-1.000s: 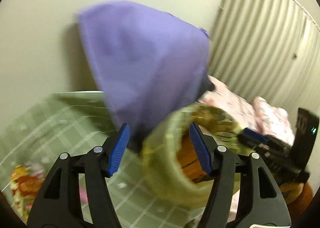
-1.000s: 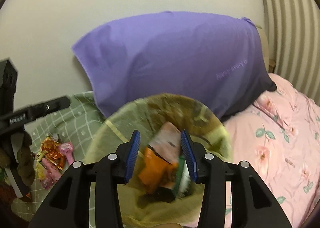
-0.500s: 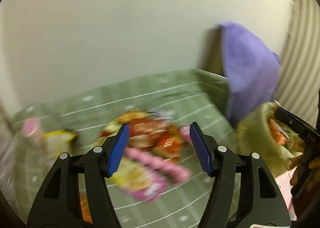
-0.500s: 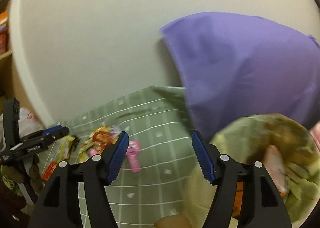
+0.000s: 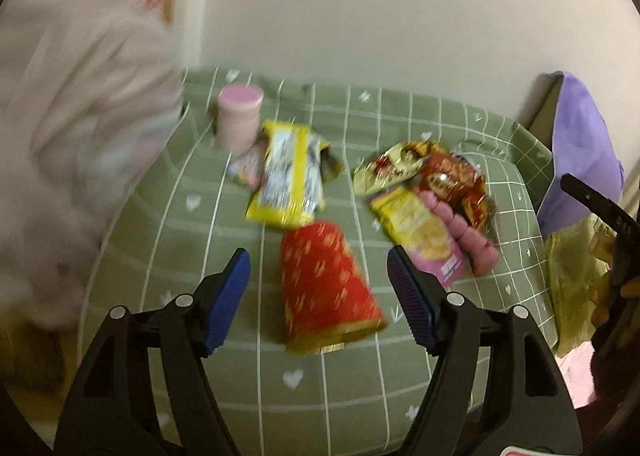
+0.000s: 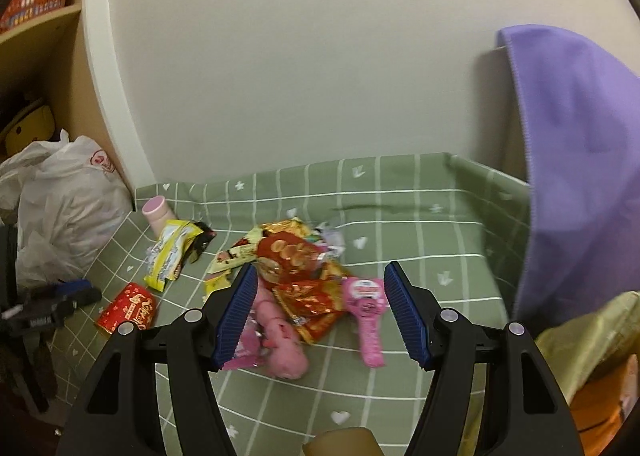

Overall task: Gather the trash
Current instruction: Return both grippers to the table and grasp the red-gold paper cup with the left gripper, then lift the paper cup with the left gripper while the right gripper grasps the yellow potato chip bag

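Both grippers sit over the green checked sheet [image 5: 192,224], pointing down at the scattered trash.

Left gripper [image 5: 318,300]: jaws have just been opening; nothing gripped. The red paper cup [image 5: 326,288] lies on its side between the fingers, pads clear of it. I judge it light and thin-walled, easy to crush. I'd pinch across the body near the rolled rim, where it looks stiffest (the image is blurred, so the rim detail is uncertain).

Right gripper [image 6: 316,314]: jaws have just been opening and now stand wide apart, holding nothing. Beyond the fingers lies a heap of crinkled snack wrappers [image 6: 298,268], with a pink toy-shaped packet [image 6: 366,308] just beside it and a soft pink lump [image 6: 280,340] near the left finger. Foil wrappers: nearly weightless, slippery, springy. Best to take a bunched fold, not a flat face.

Further back: yellow wrapper [image 5: 288,176] and a pink-lidded bottle [image 5: 238,118], upright by the wall.

The yellowish trash bag [image 6: 592,340] sits at the right edge, partly filled.
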Motion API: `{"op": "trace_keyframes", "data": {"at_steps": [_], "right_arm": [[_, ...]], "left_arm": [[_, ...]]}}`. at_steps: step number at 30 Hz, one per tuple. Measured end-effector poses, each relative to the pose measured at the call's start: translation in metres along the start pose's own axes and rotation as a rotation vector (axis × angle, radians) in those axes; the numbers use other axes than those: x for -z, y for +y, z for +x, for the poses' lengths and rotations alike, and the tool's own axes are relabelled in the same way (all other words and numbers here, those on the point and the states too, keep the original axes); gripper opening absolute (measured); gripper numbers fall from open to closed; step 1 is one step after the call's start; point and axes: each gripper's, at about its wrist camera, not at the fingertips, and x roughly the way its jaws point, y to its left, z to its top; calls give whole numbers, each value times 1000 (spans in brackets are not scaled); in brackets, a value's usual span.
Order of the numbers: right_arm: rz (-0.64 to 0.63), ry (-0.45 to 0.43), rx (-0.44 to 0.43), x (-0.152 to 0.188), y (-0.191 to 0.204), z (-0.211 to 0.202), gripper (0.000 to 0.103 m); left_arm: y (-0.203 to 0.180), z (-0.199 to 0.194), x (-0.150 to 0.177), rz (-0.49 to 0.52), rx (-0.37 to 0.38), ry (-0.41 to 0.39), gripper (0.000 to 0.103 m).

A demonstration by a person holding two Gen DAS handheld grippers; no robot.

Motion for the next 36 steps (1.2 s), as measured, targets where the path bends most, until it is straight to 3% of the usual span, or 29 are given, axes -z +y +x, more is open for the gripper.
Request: {"op": "trace_keyframes", "data": {"at_steps": [3, 7, 12, 15, 20, 26, 30, 33, 36], "right_arm": [[-4, 48, -29, 3, 9, 17, 62], [-11, 61, -17, 8, 18, 28, 62], [-21, 81, -62, 18, 26, 37, 62], [-17, 134, -99, 26, 28, 45, 62], [-65, 186, -115, 37, 37, 53, 62], [-130, 211, -198, 48, 64, 65, 62], [-139, 255, -236, 56, 80, 78, 62], [-133, 288, -205, 61, 86, 90, 62], [-132, 277, -218, 64, 88, 103, 62]], "left_arm": [[-5, 9, 8, 2, -3, 23, 68], [-9, 26, 22, 2, -67, 48, 68], [-15, 35, 24, 8, -37, 54, 68], [-22, 39, 21, 38, -16, 63, 58], [-23, 20, 9, 70, -36, 13, 55], [-14, -7, -15, 48, -50, -72, 55], [-6, -7, -15, 20, -50, -63, 54], [-1, -5, -11, 9, -61, -41, 54], [3, -5, -9, -5, -62, -33, 54]]}}
